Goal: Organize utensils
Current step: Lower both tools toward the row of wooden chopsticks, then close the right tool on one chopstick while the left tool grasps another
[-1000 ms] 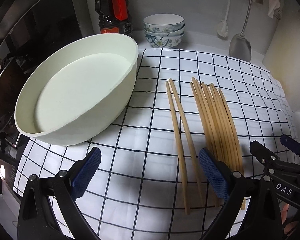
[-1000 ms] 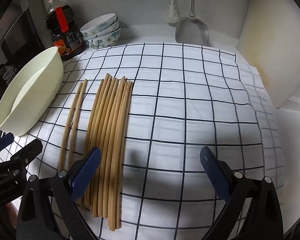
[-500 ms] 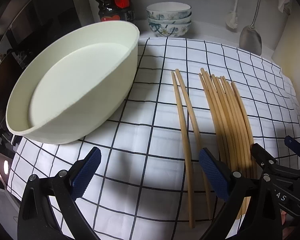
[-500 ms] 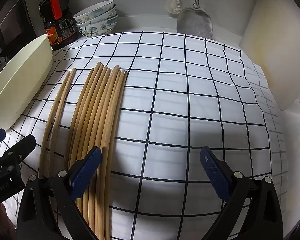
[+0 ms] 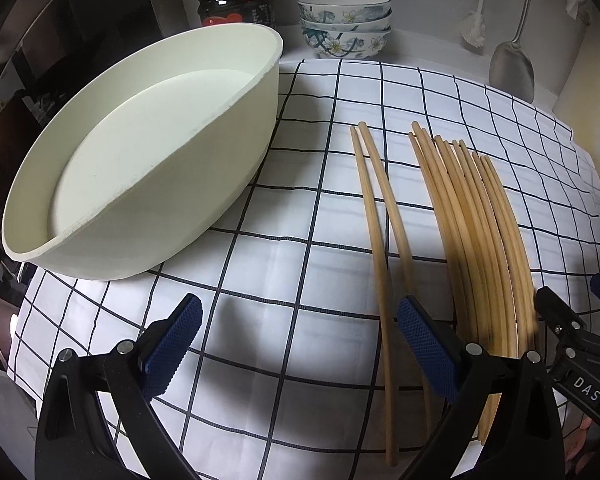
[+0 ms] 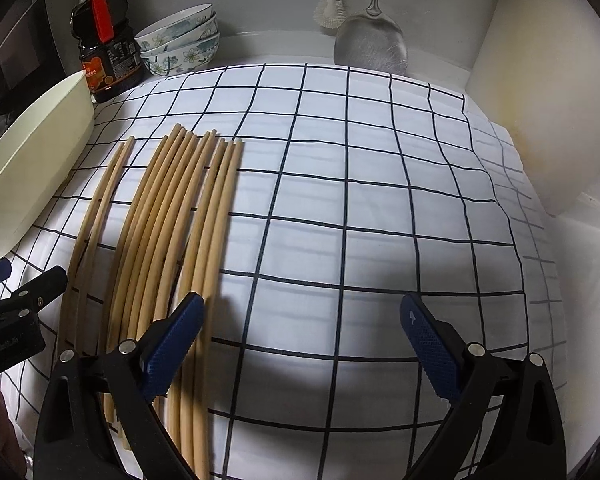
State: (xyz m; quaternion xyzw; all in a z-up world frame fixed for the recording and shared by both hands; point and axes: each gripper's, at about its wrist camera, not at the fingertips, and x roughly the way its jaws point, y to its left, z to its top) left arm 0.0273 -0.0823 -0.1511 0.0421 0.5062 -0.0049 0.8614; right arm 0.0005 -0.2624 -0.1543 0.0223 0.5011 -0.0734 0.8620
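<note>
Between your two claws lie the bare wooden chopsticks (image 5: 476,240), on the white cloth with the black grid (image 5: 300,200). Your left claw (image 5: 298,346) stands wide, nothing between its blue ribbed pads (image 5: 172,350). A separate pair of wooden chopsticks (image 5: 380,220) runs forward from just inside its right finger; the larger bundle lies beyond that finger, on its outer side. Ahead and left of this claw sits the cream oval plastic basin (image 5: 140,184), apart from the chopsticks.

Your right claw (image 6: 300,350) is also wide and empty, over bare cloth. The bundle passes under and beside its left finger (image 6: 172,350); whether the finger touches it cannot be told. The separate pair lies further left, near the tip of your other claw at the frame edge.

Far ahead, against the wall: a dark sauce bottle with a red handle (image 6: 104,48), a stack of floral ceramic bowls (image 6: 182,42), a metal spatula (image 6: 370,46), a white brush (image 6: 330,10).
</note>
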